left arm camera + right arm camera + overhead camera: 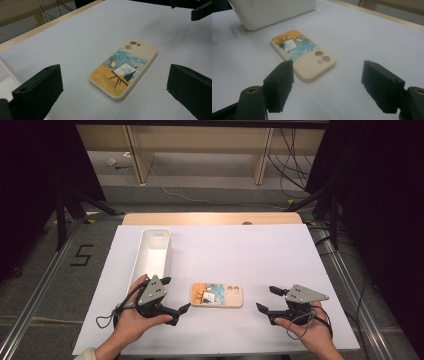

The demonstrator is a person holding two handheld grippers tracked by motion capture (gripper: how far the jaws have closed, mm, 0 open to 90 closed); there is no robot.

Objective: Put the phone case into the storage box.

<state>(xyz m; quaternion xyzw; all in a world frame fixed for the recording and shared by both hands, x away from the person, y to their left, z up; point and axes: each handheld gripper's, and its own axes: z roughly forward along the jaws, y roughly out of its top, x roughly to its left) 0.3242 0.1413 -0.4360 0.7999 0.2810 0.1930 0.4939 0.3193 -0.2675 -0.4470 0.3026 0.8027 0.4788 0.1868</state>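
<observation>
A cream phone case (216,295) with a painted picture on its back lies flat on the white table sheet, camera holes toward the right. My left gripper (176,295) rests just left of it, open, jaws pointing at the case and nothing between them. My right gripper (269,299) sits a little to the right of the case, also open and empty. The left gripper view has the case (124,69) lying ahead between the wide jaws. In the right gripper view the case (302,54) lies just beyond the left jaw.
A long white bin (152,253) stands at the left, behind my left hand; its wall (274,11) appears in the right gripper view. The white sheet (240,245) covers the table, whose wooden far edge (210,218) borders a floor with cables.
</observation>
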